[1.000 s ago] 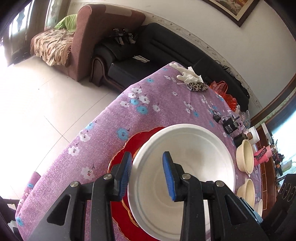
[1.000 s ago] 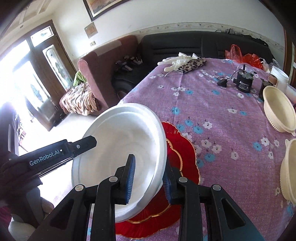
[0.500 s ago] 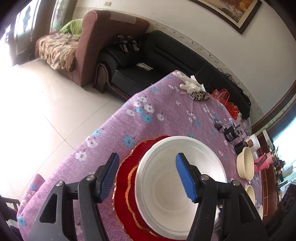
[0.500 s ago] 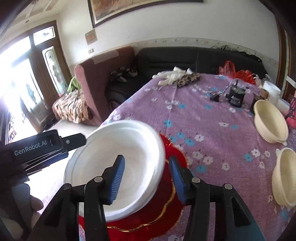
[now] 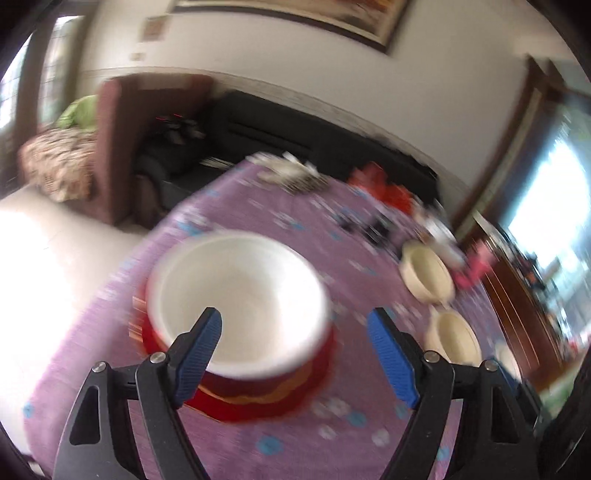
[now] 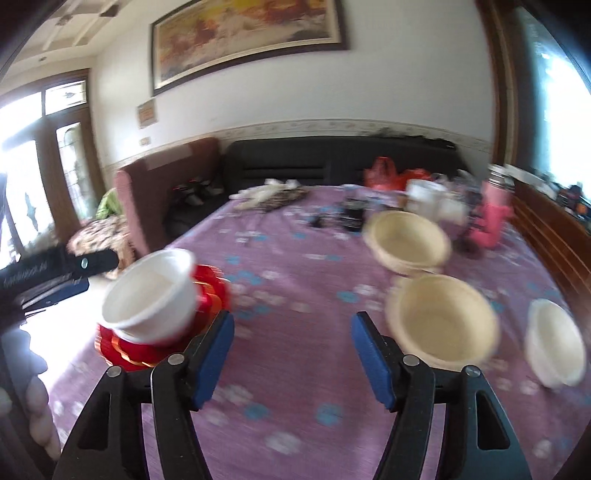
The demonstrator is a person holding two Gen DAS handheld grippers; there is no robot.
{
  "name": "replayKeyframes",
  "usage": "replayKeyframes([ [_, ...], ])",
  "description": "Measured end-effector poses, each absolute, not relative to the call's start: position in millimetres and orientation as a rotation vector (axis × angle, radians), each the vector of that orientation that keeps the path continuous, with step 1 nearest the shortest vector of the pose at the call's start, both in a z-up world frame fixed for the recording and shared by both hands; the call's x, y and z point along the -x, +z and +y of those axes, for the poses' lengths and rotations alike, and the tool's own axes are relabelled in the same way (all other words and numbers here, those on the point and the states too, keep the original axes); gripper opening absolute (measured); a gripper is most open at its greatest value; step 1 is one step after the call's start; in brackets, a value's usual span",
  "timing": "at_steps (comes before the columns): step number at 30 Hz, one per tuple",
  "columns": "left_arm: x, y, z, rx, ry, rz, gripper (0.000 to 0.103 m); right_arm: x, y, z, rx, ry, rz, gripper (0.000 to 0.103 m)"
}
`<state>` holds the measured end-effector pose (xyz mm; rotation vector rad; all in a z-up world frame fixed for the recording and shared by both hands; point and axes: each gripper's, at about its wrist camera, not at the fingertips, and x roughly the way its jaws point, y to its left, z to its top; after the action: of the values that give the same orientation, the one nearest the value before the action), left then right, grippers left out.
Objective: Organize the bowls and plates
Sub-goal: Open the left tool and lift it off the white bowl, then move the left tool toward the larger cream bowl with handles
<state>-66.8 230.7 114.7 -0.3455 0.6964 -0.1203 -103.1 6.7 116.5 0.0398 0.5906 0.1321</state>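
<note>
Both released white bowl point(image 5: 236, 299), left hand-held gripper point(image 5: 295, 354) wide open, empty

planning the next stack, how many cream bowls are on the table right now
2. One cream bowl sits further back on the purple tablecloth, near the pink item; the other cream bowl sits just in front of it. More could be hidden behind the far clutter.

A black sofa point(image 6: 332, 155), framed painting point(image 6: 243, 33), and, blurred, perhaps a pink flask point(image 6: 491, 218).
</note>
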Motion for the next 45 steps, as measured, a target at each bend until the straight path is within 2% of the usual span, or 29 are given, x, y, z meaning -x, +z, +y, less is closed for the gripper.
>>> replayKeyframes([
  [9,71,107,150,0.249,-0.244,0.740,0.081,125,108,-70,-0.200,0.023,0.607,0.071],
  [17,89,121,116,0.149,-0.262,0.635,0.081,132,106,-86,-0.212,-0.021,0.591,0.071],
  [20,93,125,106,0.129,-0.269,0.600,0.087,139,109,-89,-0.182,-0.052,0.547,0.077],
  [22,95,127,102,0.118,-0.273,0.583,0.087,144,113,-91,-0.161,-0.070,0.505,0.086],
  [30,106,126,96,0.119,-0.231,0.619,0.088,146,108,-84,-0.156,-0.007,0.527,0.086],
  [38,128,126,92,0.002,-0.047,0.576,0.088,142,95,-58,-0.160,0.115,0.547,0.086],
  [45,135,133,108,0.057,-0.015,0.577,0.088,139,78,-48,-0.181,0.166,0.600,0.086],
])
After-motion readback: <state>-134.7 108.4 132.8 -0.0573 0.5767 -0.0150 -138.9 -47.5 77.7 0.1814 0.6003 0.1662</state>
